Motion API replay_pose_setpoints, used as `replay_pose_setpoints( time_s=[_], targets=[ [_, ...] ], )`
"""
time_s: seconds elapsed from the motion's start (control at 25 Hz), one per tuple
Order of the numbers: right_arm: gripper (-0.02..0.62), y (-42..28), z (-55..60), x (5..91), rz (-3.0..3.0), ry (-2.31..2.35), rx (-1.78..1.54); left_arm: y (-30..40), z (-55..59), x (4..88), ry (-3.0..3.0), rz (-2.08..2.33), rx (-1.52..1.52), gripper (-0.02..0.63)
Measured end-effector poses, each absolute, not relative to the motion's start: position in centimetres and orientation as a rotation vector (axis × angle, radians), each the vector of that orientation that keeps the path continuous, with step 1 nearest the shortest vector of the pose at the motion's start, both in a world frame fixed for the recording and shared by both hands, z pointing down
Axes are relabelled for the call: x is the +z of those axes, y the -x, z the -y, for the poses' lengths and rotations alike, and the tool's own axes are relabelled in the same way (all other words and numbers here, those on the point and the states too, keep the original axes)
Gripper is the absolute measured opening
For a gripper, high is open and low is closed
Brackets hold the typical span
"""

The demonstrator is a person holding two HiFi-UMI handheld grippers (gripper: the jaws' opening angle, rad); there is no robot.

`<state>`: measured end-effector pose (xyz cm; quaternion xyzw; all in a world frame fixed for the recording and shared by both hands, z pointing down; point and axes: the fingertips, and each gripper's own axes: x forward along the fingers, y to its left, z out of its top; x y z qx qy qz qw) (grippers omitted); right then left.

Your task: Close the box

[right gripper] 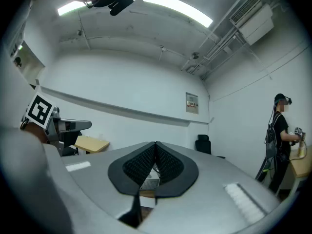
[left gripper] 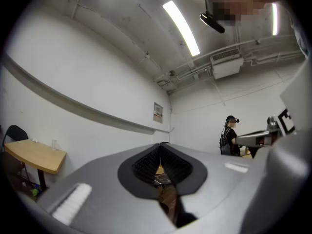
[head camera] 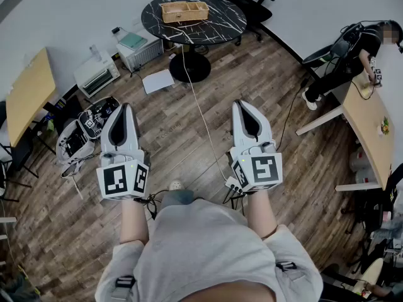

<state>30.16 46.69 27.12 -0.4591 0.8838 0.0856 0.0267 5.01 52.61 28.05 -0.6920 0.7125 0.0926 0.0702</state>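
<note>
The left gripper (head camera: 123, 110) and the right gripper (head camera: 244, 106) both have their jaws together, with nothing between them. They are side by side above the wooden floor (head camera: 182, 143). The wooden box (head camera: 184, 11) stands well apart from them, on the round black table (head camera: 217, 24).

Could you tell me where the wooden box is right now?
Head view, top centre: the wooden box sits on the round black table.
</note>
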Motion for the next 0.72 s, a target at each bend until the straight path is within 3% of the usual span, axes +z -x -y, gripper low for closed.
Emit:
replay_pose_setpoints(
  time_s=[0.72],
  targets=[
    [0.003,-29.6,-45.5,26.5,-2.711,1.447,0.291,-4.4,-50.8,27.8,2.096,-2.121,0.264,0.06]
  ],
)
